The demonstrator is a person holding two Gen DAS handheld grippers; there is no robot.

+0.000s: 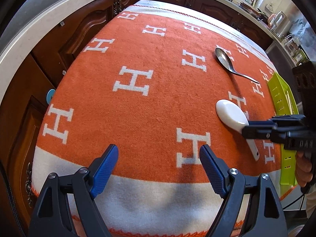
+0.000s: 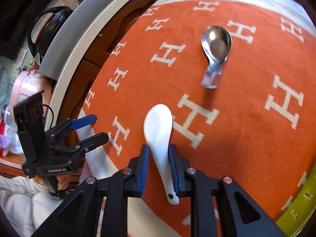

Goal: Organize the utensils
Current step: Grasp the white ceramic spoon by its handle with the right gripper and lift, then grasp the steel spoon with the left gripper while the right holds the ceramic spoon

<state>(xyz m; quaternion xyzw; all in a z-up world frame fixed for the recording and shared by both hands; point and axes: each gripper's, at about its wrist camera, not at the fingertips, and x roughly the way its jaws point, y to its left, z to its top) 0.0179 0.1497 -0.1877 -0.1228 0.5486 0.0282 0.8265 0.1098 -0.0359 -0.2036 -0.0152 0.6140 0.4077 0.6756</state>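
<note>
Your right claw (image 2: pixel 159 169) pinches the white ceramic spoon (image 2: pixel 158 126) by its handle, low on the desk (image 2: pixel 246 138), ready to lift. Your left claw (image 1: pixel 159 158) waits open and empty. 1 metal spoon (image 2: pixel 216 45) lies nearby.

Your right gripper (image 2: pixel 159 169) points steeply down, its jaws drawn close on either side of the handle of the white spoon (image 2: pixel 159 136); the blue pads (image 2: pixel 145 167) flank the handle, and the right-hand pad looks to touch it, though a firm pinch cannot be made out. Your right hand (image 1: pixel 304 165) wraps the grip at the edge of the left view. Your left gripper (image 1: pixel 159 158) also tilts well down, its jaws spread wide with nothing between them, hovering above the surface. Your left hand (image 2: pixel 61 181) curls round its handle, with a white sleeve (image 2: pixel 23 203) behind it.
</note>
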